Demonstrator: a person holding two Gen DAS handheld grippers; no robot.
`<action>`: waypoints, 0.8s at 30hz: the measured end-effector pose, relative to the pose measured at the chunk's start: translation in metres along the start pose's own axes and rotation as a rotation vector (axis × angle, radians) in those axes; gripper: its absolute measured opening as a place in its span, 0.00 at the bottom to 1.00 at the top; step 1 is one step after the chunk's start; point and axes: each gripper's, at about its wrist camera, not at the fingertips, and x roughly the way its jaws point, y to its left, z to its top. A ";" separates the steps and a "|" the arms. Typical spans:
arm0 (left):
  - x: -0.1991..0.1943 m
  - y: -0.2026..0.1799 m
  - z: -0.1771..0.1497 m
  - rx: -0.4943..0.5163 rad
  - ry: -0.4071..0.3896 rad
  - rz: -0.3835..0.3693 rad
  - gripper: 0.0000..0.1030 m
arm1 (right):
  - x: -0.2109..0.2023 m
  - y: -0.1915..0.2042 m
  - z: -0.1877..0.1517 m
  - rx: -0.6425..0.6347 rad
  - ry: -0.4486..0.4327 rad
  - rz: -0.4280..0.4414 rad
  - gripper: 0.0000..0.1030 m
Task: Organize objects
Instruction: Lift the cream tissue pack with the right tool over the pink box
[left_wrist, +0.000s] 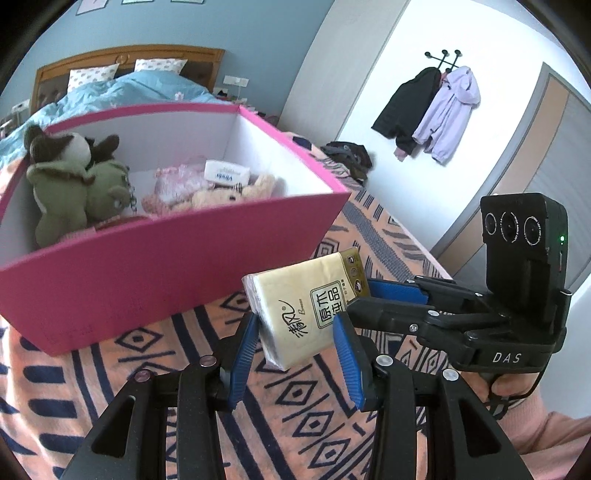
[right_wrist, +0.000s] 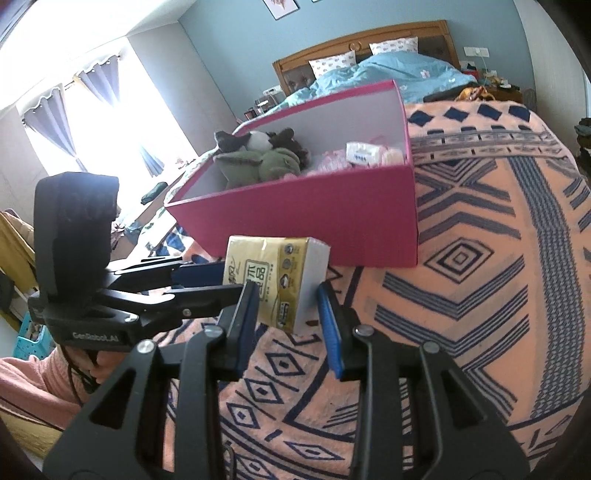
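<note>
A yellow tissue pack (left_wrist: 295, 295) (right_wrist: 269, 269) hangs a little above the patterned orange blanket (left_wrist: 303, 417) (right_wrist: 480, 295), just in front of the pink box (left_wrist: 147, 266) (right_wrist: 314, 221). Both grippers hold it. My left gripper (left_wrist: 295, 321) (right_wrist: 225, 280) is shut on one end and my right gripper (right_wrist: 288, 295) (left_wrist: 360, 295) on the other, blue pads pressed against its sides. The open box has white inner walls. It holds green and brown plush toys (left_wrist: 74, 177) (right_wrist: 266, 158), a beige teddy (left_wrist: 229, 192), pink fabric and a small white pack (left_wrist: 225, 173) (right_wrist: 360, 153).
A bed with a blue duvet (left_wrist: 140, 88) (right_wrist: 399, 70) stands behind the box. Coats (left_wrist: 432, 107) hang from wall hooks at the right, beside a door. A pink sleeve (left_wrist: 554, 432) (right_wrist: 33, 384) shows behind each gripper. A bright curtained window (right_wrist: 92, 122) lies at the left.
</note>
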 end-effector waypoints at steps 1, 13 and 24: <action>-0.003 -0.001 0.002 0.004 -0.007 -0.002 0.41 | -0.002 0.001 0.002 -0.005 -0.007 0.000 0.35; -0.021 -0.006 0.026 0.031 -0.072 0.014 0.41 | -0.013 0.009 0.024 -0.048 -0.057 0.000 0.35; -0.027 -0.003 0.044 0.048 -0.106 0.035 0.41 | -0.015 0.012 0.044 -0.062 -0.094 0.009 0.35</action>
